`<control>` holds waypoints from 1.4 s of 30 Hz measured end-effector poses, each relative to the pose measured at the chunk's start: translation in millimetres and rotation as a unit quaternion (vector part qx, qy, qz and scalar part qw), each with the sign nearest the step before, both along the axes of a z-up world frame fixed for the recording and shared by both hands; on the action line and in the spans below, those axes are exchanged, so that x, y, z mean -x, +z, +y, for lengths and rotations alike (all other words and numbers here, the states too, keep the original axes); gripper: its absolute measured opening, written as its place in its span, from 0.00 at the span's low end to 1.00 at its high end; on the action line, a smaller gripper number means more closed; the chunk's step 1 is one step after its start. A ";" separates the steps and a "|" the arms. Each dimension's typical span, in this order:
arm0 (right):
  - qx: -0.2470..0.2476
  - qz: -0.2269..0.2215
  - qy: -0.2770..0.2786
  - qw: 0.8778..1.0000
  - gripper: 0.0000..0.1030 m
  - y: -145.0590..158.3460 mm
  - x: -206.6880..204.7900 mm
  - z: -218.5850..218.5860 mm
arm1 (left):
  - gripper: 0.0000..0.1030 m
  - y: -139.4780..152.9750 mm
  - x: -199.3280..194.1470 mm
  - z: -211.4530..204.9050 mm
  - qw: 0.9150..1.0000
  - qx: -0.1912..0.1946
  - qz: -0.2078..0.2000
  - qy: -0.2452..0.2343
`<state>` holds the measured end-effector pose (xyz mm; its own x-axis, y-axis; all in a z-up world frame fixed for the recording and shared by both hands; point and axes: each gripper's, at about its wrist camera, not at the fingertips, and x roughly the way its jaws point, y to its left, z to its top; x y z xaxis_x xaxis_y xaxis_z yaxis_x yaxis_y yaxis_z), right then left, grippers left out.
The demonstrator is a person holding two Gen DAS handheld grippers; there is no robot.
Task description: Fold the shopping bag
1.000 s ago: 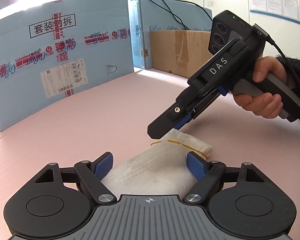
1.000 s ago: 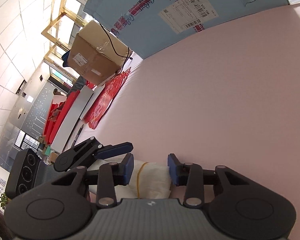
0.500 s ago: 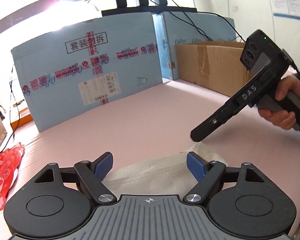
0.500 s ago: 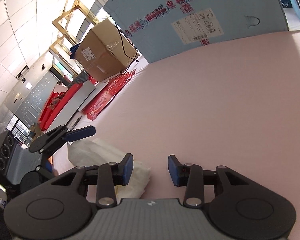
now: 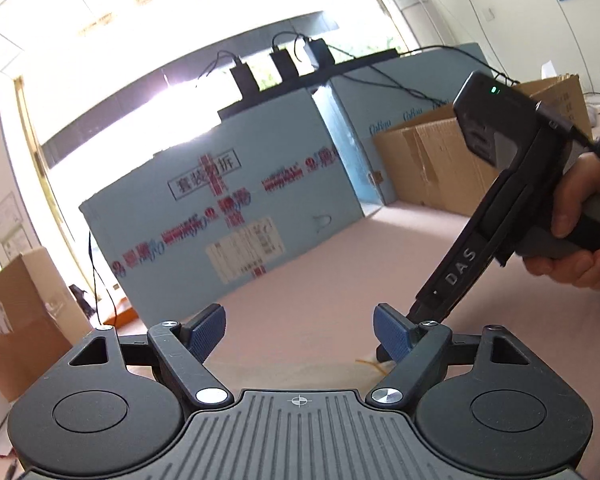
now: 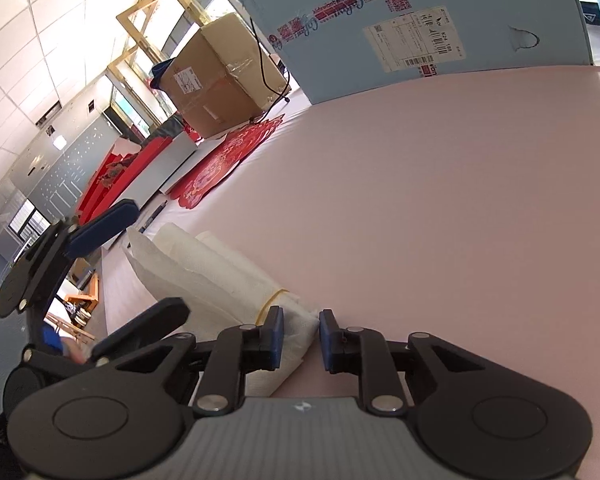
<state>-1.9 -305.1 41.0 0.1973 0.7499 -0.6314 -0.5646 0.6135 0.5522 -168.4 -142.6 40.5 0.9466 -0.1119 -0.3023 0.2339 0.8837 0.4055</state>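
The white shopping bag [image 6: 220,280] lies rolled up on the pink table, bound by a yellow rubber band [image 6: 274,298]. In the right wrist view my right gripper [image 6: 301,338] has its jaws narrowly apart over the bag's banded end, with a corner of the bag between them. My left gripper [image 5: 300,330] is open and empty, tilted up, with only a pale edge of the bag [image 5: 300,372] showing under it. It also shows in the right wrist view [image 6: 100,224], lifted above the bag's far end.
A large blue carton [image 5: 228,216] and a brown cardboard box [image 5: 440,160] stand at the back of the pink table [image 6: 440,200]. Red paper items [image 6: 220,164] and another brown box [image 6: 216,76] lie off the table's left side.
My left gripper has lifted and tilted up off the bag, so the bag has dropped nearly out of its view. My right gripper has narrowed its jaws at the banded end.
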 end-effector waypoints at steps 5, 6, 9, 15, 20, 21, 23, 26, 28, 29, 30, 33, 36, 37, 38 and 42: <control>-0.007 -0.023 0.000 1.000 0.28 6.2 -1.8 -17.0 | 0.54 -13.5 -18.9 5.6 0.992 0.058 0.111 -0.011; -0.006 -0.030 0.010 0.999 0.29 6.8 -1.9 -14.9 | 0.53 -16.7 -23.2 5.6 0.991 0.059 0.119 -0.002; 0.015 -0.061 0.046 0.997 0.32 8.2 1.6 -0.6 | 0.53 -26.9 -33.1 1.9 0.989 0.042 0.140 0.019; 0.064 -0.115 0.115 0.985 0.31 8.8 15.9 26.0 | 0.55 -31.3 -33.1 -6.8 0.989 -0.011 0.143 0.047; 0.063 -0.124 0.112 0.984 0.29 6.7 29.0 23.9 | 0.55 -33.6 -35.5 -18.6 0.984 -0.099 0.134 0.065; 0.058 -0.118 0.111 0.985 0.27 8.1 32.8 21.2 | 0.55 -33.6 -35.7 -18.6 0.983 -0.111 0.132 0.069; 0.053 -0.110 0.112 0.986 0.25 10.5 39.5 19.1 | 0.56 -33.8 -35.9 -15.7 0.980 -0.131 0.128 0.080; 0.063 -0.118 0.114 0.984 0.25 14.7 48.0 21.8 | 0.55 -32.2 -33.9 -8.9 0.982 -0.117 0.130 0.076; 0.066 -0.136 0.099 0.984 0.25 19.4 46.8 24.7 | 0.54 -32.4 -32.6 -9.5 0.982 -0.115 0.128 0.072; 0.069 -0.153 0.090 0.982 0.27 21.5 47.6 27.3 | 0.53 -32.6 -32.0 -10.1 0.983 -0.114 0.126 0.070; 0.078 -0.168 0.087 0.979 0.27 21.9 49.1 30.7 | 0.54 -32.7 -32.4 -10.1 0.983 -0.112 0.126 0.070; 0.111 -0.204 0.093 0.968 0.25 14.5 57.1 39.5 | 0.60 -34.8 -34.5 -9.3 0.980 -0.134 0.119 0.091; 0.118 -0.218 0.093 0.964 0.26 12.7 62.5 38.0 | 0.60 -36.7 -34.9 1.1 0.974 -0.159 0.110 0.118; 0.114 -0.212 0.092 0.966 0.26 11.7 61.1 36.0 | 0.60 -39.2 -33.5 5.4 0.971 -0.172 0.104 0.126; 0.109 -0.205 0.089 0.969 0.26 10.5 59.2 33.7 | 0.60 -40.6 -32.9 8.1 0.970 -0.178 0.102 0.130; 0.105 -0.198 0.090 0.970 0.26 8.5 56.4 32.7 | 0.61 -41.7 -37.6 28.1 0.967 -0.186 0.092 0.145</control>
